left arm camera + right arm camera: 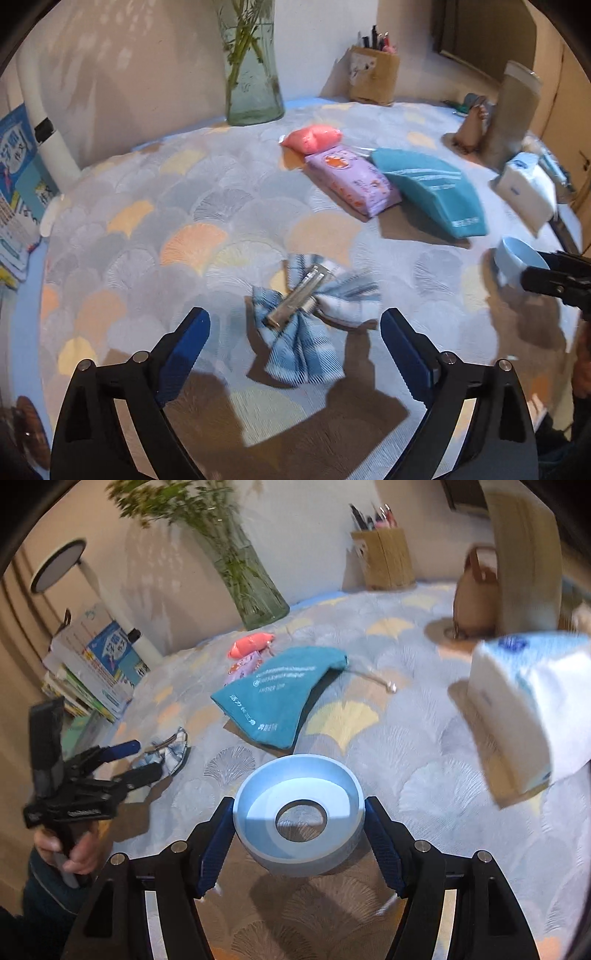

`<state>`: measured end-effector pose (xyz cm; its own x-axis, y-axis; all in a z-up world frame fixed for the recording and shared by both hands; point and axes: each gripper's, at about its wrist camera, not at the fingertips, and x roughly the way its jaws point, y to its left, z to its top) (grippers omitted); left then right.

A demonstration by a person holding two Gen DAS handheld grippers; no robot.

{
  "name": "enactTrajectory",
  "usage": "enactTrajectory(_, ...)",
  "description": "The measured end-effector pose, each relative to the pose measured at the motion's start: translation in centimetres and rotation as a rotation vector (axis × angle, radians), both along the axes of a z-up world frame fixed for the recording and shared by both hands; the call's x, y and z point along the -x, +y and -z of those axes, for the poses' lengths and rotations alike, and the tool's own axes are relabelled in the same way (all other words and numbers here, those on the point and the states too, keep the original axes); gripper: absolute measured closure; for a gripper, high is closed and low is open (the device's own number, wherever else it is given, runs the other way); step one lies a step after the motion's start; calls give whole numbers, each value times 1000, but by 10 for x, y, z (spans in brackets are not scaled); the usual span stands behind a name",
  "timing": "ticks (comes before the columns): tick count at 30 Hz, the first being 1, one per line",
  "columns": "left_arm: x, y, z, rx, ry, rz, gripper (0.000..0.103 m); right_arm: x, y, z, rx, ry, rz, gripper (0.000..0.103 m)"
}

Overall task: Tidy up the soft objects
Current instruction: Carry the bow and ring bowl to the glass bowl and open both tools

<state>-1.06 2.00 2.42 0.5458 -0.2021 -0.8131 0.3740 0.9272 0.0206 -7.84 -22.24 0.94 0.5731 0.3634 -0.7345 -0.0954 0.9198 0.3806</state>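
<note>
The blue plaid bow clip (pixel 308 314) is laid flat on the scallop-patterned tablecloth (pixel 155 236), metal clasp upward, just beyond the left gripper (pixel 295 328); the jaws of that gripper are spread wide with nothing between them and no pad in contact with the bow. The light blue ring-shaped dish (pixel 299 818) is seated between the blue pads of the right gripper (pixel 299 834), both pads being set against its outer wall. Farther back on the cloth, the teal drawstring pouch (pixel 432 188), the purple tissue pack (pixel 354 181) and the pink soft packet (pixel 314 138) are grouped side by side; the white tissue pack (pixel 532 712) is placed to the right; a glass vase (pixel 253 74) is positioned at the wall.
</note>
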Motion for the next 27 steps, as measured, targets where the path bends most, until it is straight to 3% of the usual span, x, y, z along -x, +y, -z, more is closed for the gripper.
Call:
enactTrajectory(2,-5,-2,1,1,-2,-3,10,0,-2,4,-8,13,18,32)
enactTrajectory(4,-10,-8,5,-18,-6,-18,13,3,-1,2,-25,8,18,17)
enactTrajectory(6,-7,-14,8,-10,-2,9,38,7,3,2,-30,4,21,12)
enactTrajectory(7,-4,-13,5,28,-5,30,66,8,7,2,-16,3,22,12)
enactTrajectory(10,0,-14,3,10,-27,32,79,14,17,2,67,-16,34,12)
enactTrajectory(12,2,-15,2,14,-34,29,81,17,22,3,106,-32,51,16)
enactTrajectory(15,7,-15,-4,43,-50,40,81,17,30,3,205,-41,76,36)
enactTrajectory(18,14,-16,-15,79,-81,56,81,19,31,2,247,-57,78,39)
enactTrajectory(27,30,-32,-54,157,-154,109,81,29,24,-24,219,-110,90,41)
